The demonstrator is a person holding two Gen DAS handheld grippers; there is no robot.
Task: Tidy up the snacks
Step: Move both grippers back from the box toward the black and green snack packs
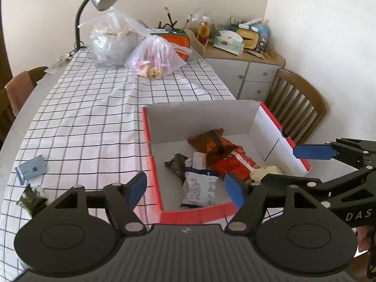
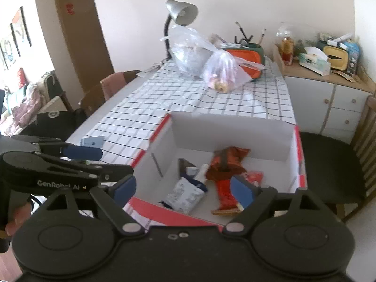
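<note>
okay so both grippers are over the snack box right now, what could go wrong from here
1. The left gripper and right gripper hang open and empty close together above the red box; they could knock each other on the next reach.
2. A green packet and a blue packet lie near the table's edge; a clumsy grab might push one off.
3. The box's low rim could snag a finger and drag the box.

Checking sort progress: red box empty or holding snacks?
Holding snacks: the red box contains a red-orange packet and a white-blue packet.
</note>
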